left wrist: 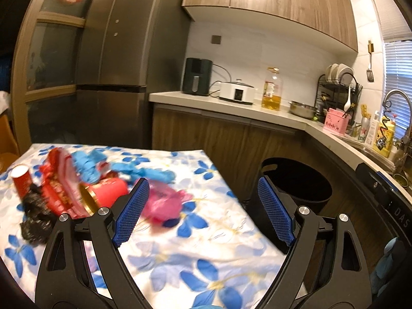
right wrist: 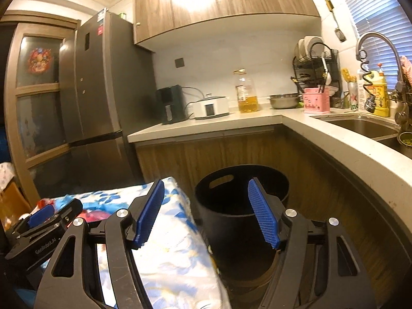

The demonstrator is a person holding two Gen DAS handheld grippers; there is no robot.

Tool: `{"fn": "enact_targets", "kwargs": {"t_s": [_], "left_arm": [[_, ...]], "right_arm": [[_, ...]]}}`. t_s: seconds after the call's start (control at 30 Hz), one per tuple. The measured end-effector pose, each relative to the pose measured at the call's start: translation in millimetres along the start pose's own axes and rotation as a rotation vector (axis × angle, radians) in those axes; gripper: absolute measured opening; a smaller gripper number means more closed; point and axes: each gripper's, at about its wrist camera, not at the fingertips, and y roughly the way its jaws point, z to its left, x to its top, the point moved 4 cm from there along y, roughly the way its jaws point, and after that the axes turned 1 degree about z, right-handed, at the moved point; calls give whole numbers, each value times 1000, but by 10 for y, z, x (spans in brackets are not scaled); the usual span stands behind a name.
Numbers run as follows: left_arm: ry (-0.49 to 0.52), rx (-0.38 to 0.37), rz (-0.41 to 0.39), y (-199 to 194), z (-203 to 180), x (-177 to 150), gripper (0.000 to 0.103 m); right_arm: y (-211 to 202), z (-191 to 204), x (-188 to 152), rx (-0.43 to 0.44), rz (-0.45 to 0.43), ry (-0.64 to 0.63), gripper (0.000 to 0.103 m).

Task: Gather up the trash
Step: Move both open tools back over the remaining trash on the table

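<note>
A heap of trash lies on the flowered tablecloth: a red paper cup on its side, an upright red cup, red wrappers, blue crumpled plastic, a pink bag and a black bag. My left gripper is open and empty above the table, right of the heap. My right gripper is open and empty above the black trash bin, which also shows in the left wrist view. The left gripper also shows in the right wrist view.
The bin stands on the floor between the table and the wooden cabinets. The L-shaped counter carries an oil bottle, a white cooker, a steel bowl, a dish rack and a sink. A fridge stands behind the table.
</note>
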Motion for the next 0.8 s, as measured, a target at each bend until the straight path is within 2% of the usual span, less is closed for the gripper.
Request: {"fn": "enact_targets", "kwargs": {"t_s": [0.17, 0.43, 0.6, 0.8], "left_arm": [[-19, 57, -5, -184, 312, -149, 85], [-79, 195, -11, -437, 980, -434, 85], [-100, 284, 6, -543, 1400, -658, 85], [-87, 347, 53, -567, 1755, -939, 83]], "right_arm": [[-61, 219, -93, 41, 11, -35, 67], [-111, 563, -264, 117, 24, -66, 67], [-140, 837, -405, 172, 32, -101, 67], [-132, 1094, -556, 222, 43, -134, 67]]}}
